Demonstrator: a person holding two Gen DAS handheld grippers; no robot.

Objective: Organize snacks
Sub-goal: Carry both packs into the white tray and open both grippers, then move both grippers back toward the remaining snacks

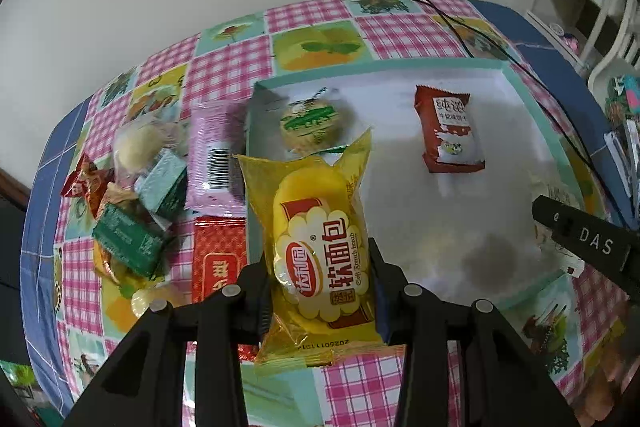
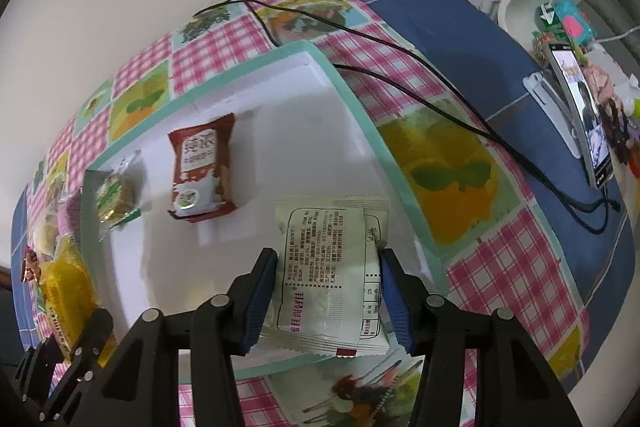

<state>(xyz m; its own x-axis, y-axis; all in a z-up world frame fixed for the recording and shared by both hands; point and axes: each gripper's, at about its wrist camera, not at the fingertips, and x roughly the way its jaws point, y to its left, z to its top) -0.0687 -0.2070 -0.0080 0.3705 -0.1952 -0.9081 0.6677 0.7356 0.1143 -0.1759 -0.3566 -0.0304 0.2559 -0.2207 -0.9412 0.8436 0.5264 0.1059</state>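
Observation:
My left gripper (image 1: 320,263) is shut on a yellow bread packet (image 1: 316,239), held above the near left edge of the white tray (image 1: 500,163). My right gripper (image 2: 326,287) is shut on a pale white snack packet (image 2: 332,267), its printed back facing the camera, over the near part of the tray (image 2: 304,131). Inside the tray lie a red milk-biscuit packet (image 1: 448,131) (image 2: 202,171) and a round green-and-white pastry (image 1: 310,125) (image 2: 114,195). The yellow packet (image 2: 66,291) and left gripper also appear at the lower left of the right wrist view.
A heap of loose snacks (image 1: 140,195) lies left of the tray on the checked tablecloth (image 1: 224,67), with a pink packet (image 1: 212,155) and a red one (image 1: 218,259). Black cables (image 2: 420,99) cross the cloth behind the tray. A phone on a stand (image 2: 580,119) sits far right.

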